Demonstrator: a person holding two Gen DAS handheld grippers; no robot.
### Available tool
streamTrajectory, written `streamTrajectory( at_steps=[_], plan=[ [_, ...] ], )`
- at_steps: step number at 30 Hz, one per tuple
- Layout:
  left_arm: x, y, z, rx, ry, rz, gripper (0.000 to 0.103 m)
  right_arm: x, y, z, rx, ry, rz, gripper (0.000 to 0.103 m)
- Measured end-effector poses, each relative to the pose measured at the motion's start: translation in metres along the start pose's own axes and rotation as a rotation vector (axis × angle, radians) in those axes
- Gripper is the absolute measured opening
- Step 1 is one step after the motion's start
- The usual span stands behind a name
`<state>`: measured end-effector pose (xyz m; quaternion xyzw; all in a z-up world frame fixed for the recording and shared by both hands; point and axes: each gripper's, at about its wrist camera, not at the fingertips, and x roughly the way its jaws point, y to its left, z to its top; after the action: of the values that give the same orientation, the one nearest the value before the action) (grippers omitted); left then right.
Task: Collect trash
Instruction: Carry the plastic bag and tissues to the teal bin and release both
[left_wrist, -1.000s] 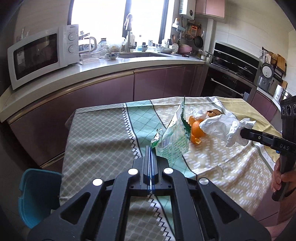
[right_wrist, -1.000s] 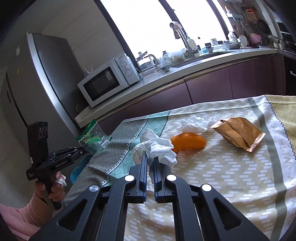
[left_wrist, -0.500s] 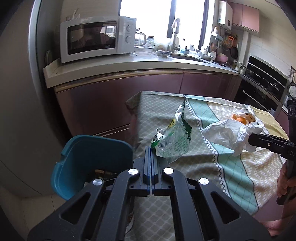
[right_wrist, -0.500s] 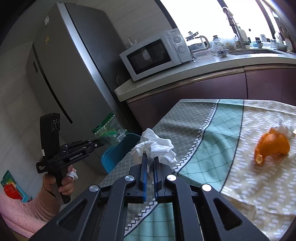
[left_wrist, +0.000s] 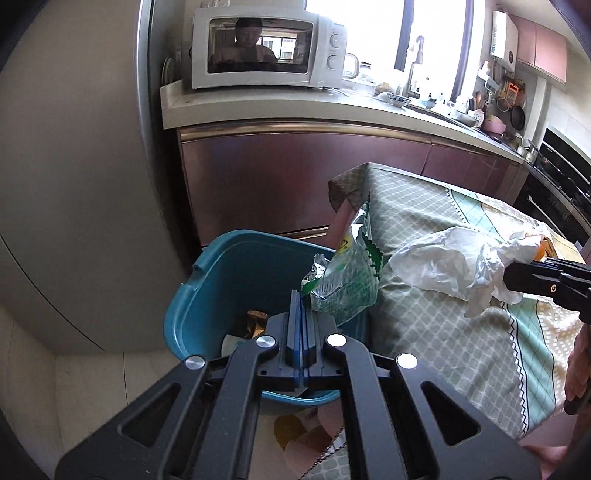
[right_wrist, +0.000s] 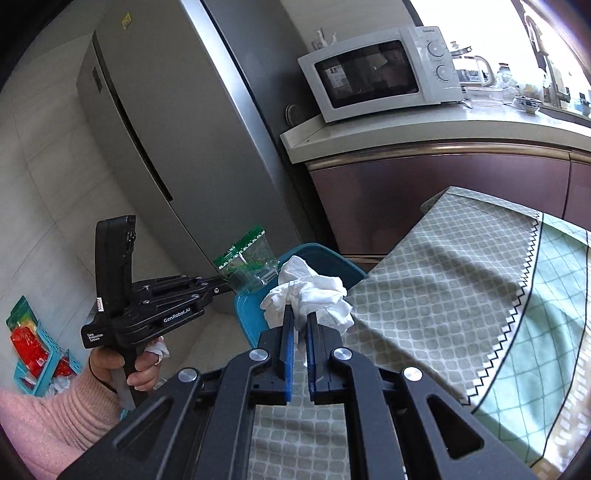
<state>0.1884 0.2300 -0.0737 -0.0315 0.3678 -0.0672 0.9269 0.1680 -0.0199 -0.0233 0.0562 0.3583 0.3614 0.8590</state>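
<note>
two grippers, each pinching one item: left gripper (left_wrist: 302, 306) a green wrapper (left_wrist: 343, 280), right gripper (right_wrist: 300, 317) a white tissue (right_wrist: 310, 295), by one blue bin (left_wrist: 221, 280).

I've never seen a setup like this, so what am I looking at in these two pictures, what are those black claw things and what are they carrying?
No robot here: a person holds a black two-finger gripper in each hand, and a fisheye camera on each looks forward along its fingers. One picture is from the left gripper, the other from the right gripper. The right view also shows the left hand gripping its handle. The left gripper is shut on a green-printed clear wrapper, above a blue trash bin that stands on the floor beside the table and already holds some trash. The right gripper is shut on a crumpled white tissue, above the edge of the patterned tablecloth. Behind are a microwave and a grey fridge.
</note>
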Motion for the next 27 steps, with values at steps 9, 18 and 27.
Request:
streamTrajectory(
  at_steps=[9,18,27],
  plan=[
    [0.033,0.026,-0.003,-0.025,0.058,0.043,0.002,0.068,0.012,0.019,-0.045,0.12,-0.02,0.005],
    [0.068,0.031,-0.006,-0.04,0.112,0.069,0.002,0.114,0.015,0.021,-0.066,0.211,-0.058,0.005],
    [0.092,0.036,-0.003,-0.058,0.163,0.08,0.003,0.148,0.009,0.027,-0.06,0.281,-0.092,0.009]
  ],
)
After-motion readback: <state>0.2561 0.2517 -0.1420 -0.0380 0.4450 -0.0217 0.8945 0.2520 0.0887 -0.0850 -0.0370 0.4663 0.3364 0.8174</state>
